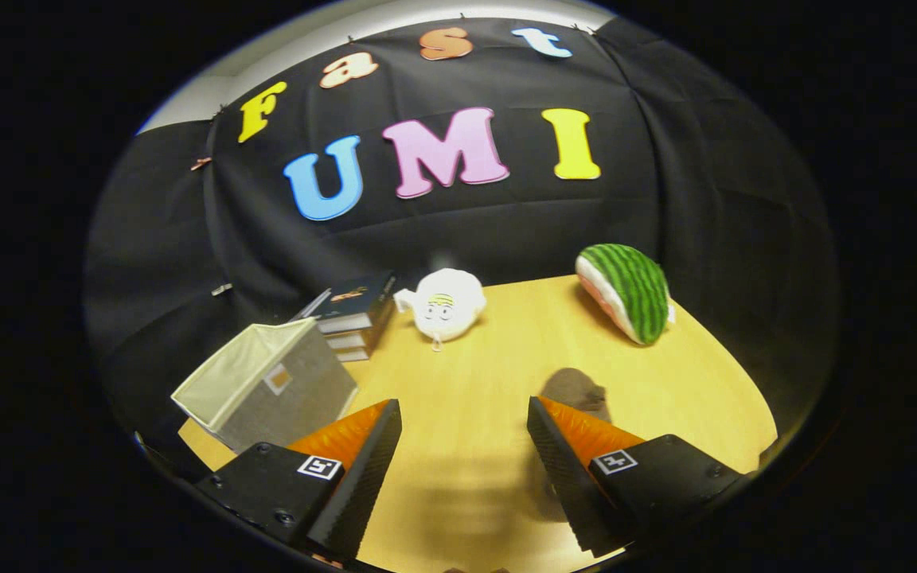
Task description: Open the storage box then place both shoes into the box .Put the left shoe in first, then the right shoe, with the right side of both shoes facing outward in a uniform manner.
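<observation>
The gripper (465,446) hangs wide and empty above the worktop (498,358). The storage box (267,386), grey fabric with a pale lining, sits near the left edge, just beyond the left finger, its mouth already showing open. It looks light and soft-walled, likely to slide or buckle, so the rim seems the best hold. A blurred brown shape (578,391), perhaps a shoe, lies just behind the right finger.

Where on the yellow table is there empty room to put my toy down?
Bare wood runs between the open gripper fingers and on toward the white plush toy. More lies between that toy and the watermelon plush. It is crowded by the storage box and books, and by a brown thing.
</observation>
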{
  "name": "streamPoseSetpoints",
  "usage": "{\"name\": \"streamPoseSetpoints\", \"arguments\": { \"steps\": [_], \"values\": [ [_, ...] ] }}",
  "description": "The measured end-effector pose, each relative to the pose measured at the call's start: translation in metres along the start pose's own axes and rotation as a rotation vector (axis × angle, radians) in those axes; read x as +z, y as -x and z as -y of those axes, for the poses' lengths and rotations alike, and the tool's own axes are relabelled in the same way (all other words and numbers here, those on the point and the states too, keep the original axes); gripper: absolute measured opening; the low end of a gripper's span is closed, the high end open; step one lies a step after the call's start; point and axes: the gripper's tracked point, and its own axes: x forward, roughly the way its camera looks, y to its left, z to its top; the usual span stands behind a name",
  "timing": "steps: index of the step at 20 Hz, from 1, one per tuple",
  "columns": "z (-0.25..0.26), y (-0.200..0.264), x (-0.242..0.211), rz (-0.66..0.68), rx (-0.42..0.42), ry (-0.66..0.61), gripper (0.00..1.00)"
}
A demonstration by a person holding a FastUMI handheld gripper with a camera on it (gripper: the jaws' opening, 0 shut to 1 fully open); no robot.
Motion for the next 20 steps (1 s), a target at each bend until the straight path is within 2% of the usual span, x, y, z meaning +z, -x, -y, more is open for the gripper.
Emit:
{"name": "streamPoseSetpoints", "arguments": {
  "steps": [3,6,8,11,13,15,19,20],
  "values": [
    [0.063,-0.008,-0.029,-0.087,-0.101,-0.005,0.98],
    [0.090,-0.020,-0.045,-0.123,-0.138,-0.047,0.97],
    [0.102,-0.025,-0.054,-0.144,-0.141,-0.067,0.97],
    [0.109,-0.038,-0.067,-0.191,-0.127,-0.083,0.80],
    [0.108,-0.050,-0.068,-0.198,-0.121,-0.109,0.81],
    [0.112,-0.064,-0.072,-0.208,-0.132,-0.118,0.74],
    [0.112,-0.085,-0.077,-0.236,-0.117,-0.175,0.70],
    [0.110,-0.089,-0.078,-0.245,-0.109,-0.192,0.66]
  ]
}}
